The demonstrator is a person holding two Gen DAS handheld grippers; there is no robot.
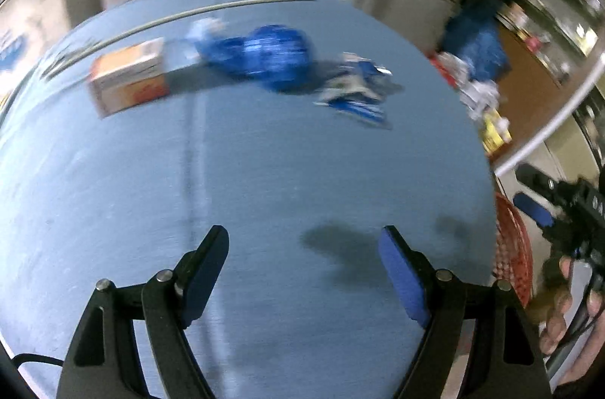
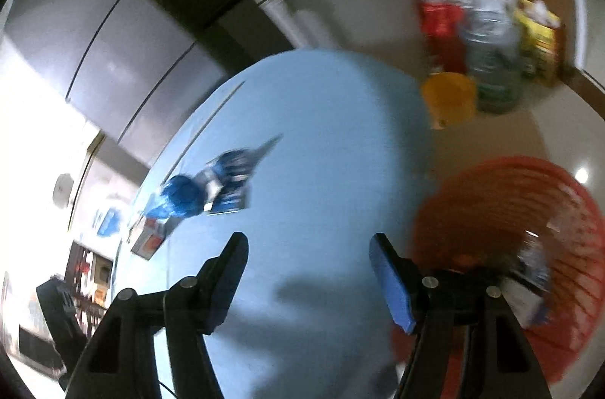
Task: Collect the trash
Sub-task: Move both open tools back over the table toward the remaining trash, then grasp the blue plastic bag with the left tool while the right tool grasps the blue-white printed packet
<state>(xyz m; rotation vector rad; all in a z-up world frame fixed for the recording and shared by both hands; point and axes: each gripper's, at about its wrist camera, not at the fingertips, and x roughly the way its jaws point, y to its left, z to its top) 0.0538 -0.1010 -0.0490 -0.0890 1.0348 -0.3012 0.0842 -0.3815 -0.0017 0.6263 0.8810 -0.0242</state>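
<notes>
- Trash left on the pale blue round tabletop (image 1: 264, 172): crumpled blue plastic bag (image 1: 276, 55), flattened blue-and-white foil wrapper (image 1: 355, 93), small orange-and-white cardboard box (image 1: 128, 78). All three sit well ahead of the left claw (image 1: 304, 270), toward the far edge. Frames are motion-blurred, so fine detail is uncertain.
- Bag: looks light, soft, slippery film. It will collapse under the pads, so I'd pinch a bunched fold on top, not the flat skin.
- Wrapper: thin, crinkly, near weightless, lying flat just right of the bag. Hard to get under; best bet is a raised crease or curled edge.
- Box: stiff but likely empty and light, left of the bag. Take it across the narrow faces; squeezing hard may dent it.
- Left claw: fingers apart, nothing between them, only bare tabletop below.
- Right claw (image 2: 308, 278): fingers apart, empty too; bag (image 2: 181, 195) and wrapper (image 2: 230, 180) lie ahead and to its left.
- Red ribbed plastic basket (image 2: 529, 210) sits off the tabletop edge, just right of the right claw, with some trash apparently inside. Likely the drop point.
- Risk: light pieces could slide away instead of lifting.
</notes>
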